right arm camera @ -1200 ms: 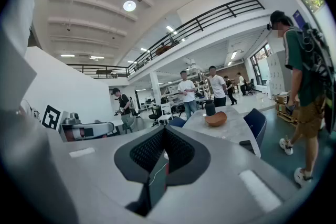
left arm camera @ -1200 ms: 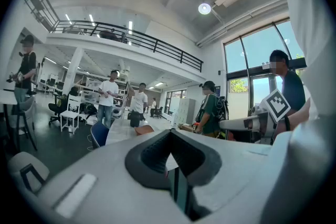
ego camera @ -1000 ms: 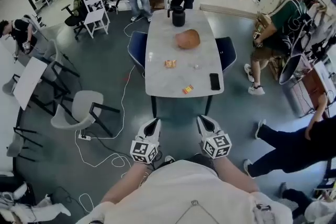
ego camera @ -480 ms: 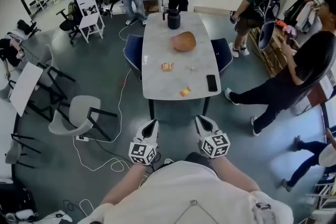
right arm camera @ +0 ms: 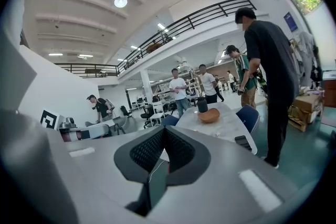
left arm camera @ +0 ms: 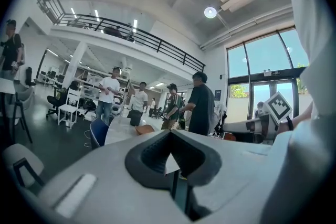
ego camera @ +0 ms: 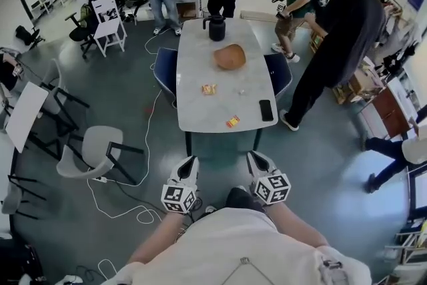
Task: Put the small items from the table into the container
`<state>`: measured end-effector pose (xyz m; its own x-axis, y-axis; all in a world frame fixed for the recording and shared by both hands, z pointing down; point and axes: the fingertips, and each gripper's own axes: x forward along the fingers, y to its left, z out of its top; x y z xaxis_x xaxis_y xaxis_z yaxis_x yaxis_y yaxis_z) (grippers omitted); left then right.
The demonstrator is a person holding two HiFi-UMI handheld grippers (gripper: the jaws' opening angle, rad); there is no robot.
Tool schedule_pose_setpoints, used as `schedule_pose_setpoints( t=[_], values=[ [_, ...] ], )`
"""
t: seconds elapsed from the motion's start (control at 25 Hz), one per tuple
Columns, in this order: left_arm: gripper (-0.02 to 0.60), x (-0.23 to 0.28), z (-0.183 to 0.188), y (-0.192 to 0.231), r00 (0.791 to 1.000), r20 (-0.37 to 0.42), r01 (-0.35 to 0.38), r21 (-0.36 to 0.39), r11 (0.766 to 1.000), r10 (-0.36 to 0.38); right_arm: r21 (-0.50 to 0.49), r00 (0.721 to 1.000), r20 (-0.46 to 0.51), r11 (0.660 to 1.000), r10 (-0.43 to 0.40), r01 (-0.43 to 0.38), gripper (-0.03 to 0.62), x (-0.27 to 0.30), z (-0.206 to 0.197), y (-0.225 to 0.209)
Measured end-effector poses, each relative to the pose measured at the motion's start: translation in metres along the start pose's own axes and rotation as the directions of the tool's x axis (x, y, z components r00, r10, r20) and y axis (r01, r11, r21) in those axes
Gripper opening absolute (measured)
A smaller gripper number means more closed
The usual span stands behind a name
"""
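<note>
A white table (ego camera: 200, 110) stands ahead of me on the floor. On it lie a brown bowl (ego camera: 229, 57) at the far end, an orange snack packet (ego camera: 209, 89), a tiny white item (ego camera: 241, 91) and a small yellow-red item (ego camera: 232, 121) near the front edge. My left gripper (ego camera: 189, 163) and right gripper (ego camera: 257, 158) hang side by side short of the table, both shut and empty. The bowl (right arm camera: 209, 115) shows past the right gripper (right arm camera: 164, 131), and the left gripper (left arm camera: 170, 136) points toward the table's left side.
A black phone (ego camera: 266, 110) and a black jug (ego camera: 216, 28) also sit on the table. Blue chairs (ego camera: 165, 67) flank it. A person in black (ego camera: 333, 30) stands at its right side, others beyond. A grey chair (ego camera: 93, 150) and a white floor cable (ego camera: 127, 197) are left.
The person in black has walked from the far right up to the table's right side. The table sits slightly nearer in view. Both grippers stay shut and side by side.
</note>
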<state>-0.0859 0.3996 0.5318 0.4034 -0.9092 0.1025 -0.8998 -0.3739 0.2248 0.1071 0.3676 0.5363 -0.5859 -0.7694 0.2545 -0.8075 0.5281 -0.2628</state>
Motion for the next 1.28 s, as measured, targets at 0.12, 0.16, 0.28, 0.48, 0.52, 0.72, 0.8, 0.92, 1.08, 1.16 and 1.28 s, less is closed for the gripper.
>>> schedule_pose_setpoints(
  t=[0.12, 0.16, 0.28, 0.48, 0.52, 0.72, 0.8, 0.92, 1.08, 1.16, 1.28],
  values=[
    [0.005, 0.006, -0.001, 0.009, 1.0, -0.003, 0.001, -0.011, 1.0, -0.001, -0.011, 1.0, 0.0, 1.0, -0.005, 0.005, 0.028, 0.007, 0.002, 0.001],
    [0.005, 0.01, 0.0, 0.013, 1.0, -0.002, 0.002, -0.011, 1.0, -0.002, -0.012, 1.0, -0.002, 1.0, -0.011, 0.011, 0.028, 0.011, 0.002, -0.002],
    [0.005, 0.018, 0.007, 0.024, 1.0, 0.0, -0.001, -0.014, 1.0, 0.001, 0.004, 0.999, -0.017, 1.0, -0.028, 0.028, 0.028, 0.023, 0.003, -0.009],
    [0.005, 0.032, 0.006, 0.044, 1.0, -0.003, -0.03, -0.025, 0.999, 0.03, 0.005, 1.0, -0.026, 1.0, -0.011, 0.011, 0.028, 0.048, 0.008, -0.014],
    [0.005, 0.036, 0.005, 0.049, 0.999, -0.005, -0.038, -0.028, 0.999, 0.038, 0.006, 1.0, -0.027, 1.0, -0.006, 0.006, 0.028, 0.054, 0.008, -0.016],
    [0.005, 0.072, 0.003, 0.067, 0.997, -0.024, -0.067, -0.025, 0.997, 0.067, 0.046, 0.999, -0.04, 0.999, 0.006, -0.004, 0.028, 0.089, 0.007, -0.043],
    [0.005, 0.089, 0.003, 0.075, 0.997, -0.037, -0.074, -0.021, 0.997, 0.073, 0.073, 0.999, -0.044, 0.997, 0.009, -0.005, 0.028, 0.107, 0.008, -0.056],
    [0.005, 0.123, 0.004, 0.085, 0.996, -0.055, -0.077, -0.011, 0.997, 0.077, 0.096, 0.999, -0.04, 0.995, 0.019, -0.015, 0.029, 0.139, 0.017, -0.079],
    [0.005, 0.189, 0.015, 0.106, 0.992, -0.075, -0.101, 0.002, 0.995, 0.1, 0.116, 0.998, -0.048, 0.992, 0.048, -0.042, 0.028, 0.193, 0.037, -0.12],
    [0.005, 0.225, 0.026, 0.118, 0.989, -0.083, -0.119, 0.006, 0.993, 0.119, 0.123, 0.996, -0.06, 0.991, 0.063, -0.055, 0.028, 0.221, 0.051, -0.142],
    [0.005, 0.274, 0.043, 0.135, 0.984, -0.095, -0.149, 0.007, 0.989, 0.149, 0.124, 0.994, -0.071, 0.989, 0.088, -0.079, 0.029, 0.267, 0.079, -0.178]
  ],
)
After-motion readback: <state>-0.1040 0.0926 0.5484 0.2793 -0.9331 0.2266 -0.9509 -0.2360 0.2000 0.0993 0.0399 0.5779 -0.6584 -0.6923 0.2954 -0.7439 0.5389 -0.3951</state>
